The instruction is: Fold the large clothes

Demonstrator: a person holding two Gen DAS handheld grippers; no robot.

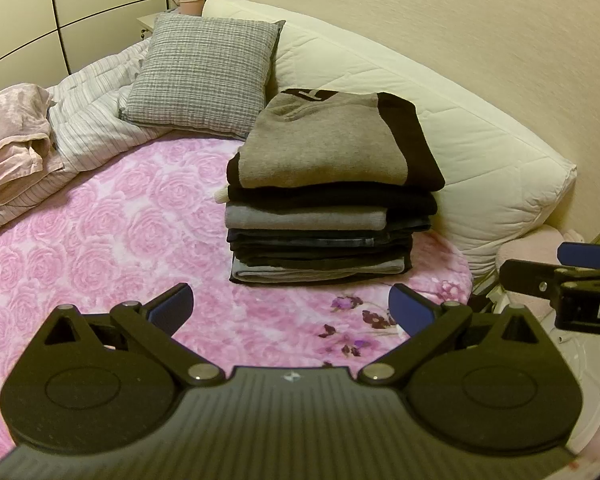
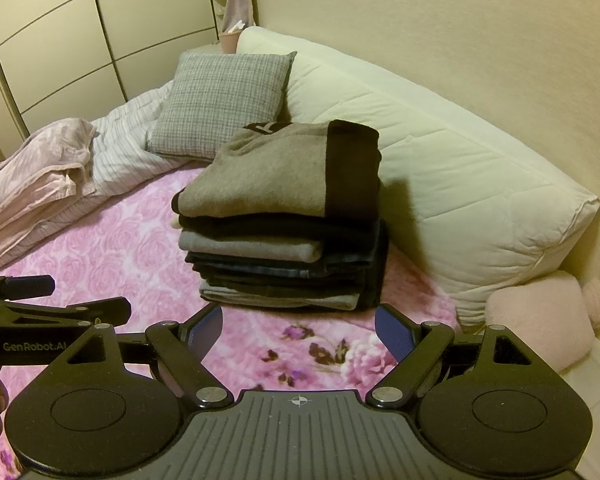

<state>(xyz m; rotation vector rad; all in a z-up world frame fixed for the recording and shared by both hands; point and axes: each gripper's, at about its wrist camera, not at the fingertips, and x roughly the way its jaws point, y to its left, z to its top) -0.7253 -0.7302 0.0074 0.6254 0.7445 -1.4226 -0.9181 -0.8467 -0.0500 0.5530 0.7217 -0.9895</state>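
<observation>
on the bed [image 1: 99,240] sits a neat stack of folded clothes [image 1: 324,208], so both tools, left tool [image 1: 289,308] and right tool [image 2: 297,326], hang spread wide, holding nothing.

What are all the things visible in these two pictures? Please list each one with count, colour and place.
Stack of folded clothes: one, grey, black and blue, on the blanket.
Folded grey and black sweater: one, top of stack.
Pink rose-patterned blanket: one, covers bed.
Grey checked cushion: one, behind stack.
Long white quilted bolster: one, along wall.
Striped white duvet: one, bunched far left.
Crumpled pale pink cloth: one, on duvet.
Pink plush toy: one, right of bed.
Cream wardrobe: one, background left.
Left claw: black, blue pads, open, empty.
Right claw: same, open, empty.
</observation>
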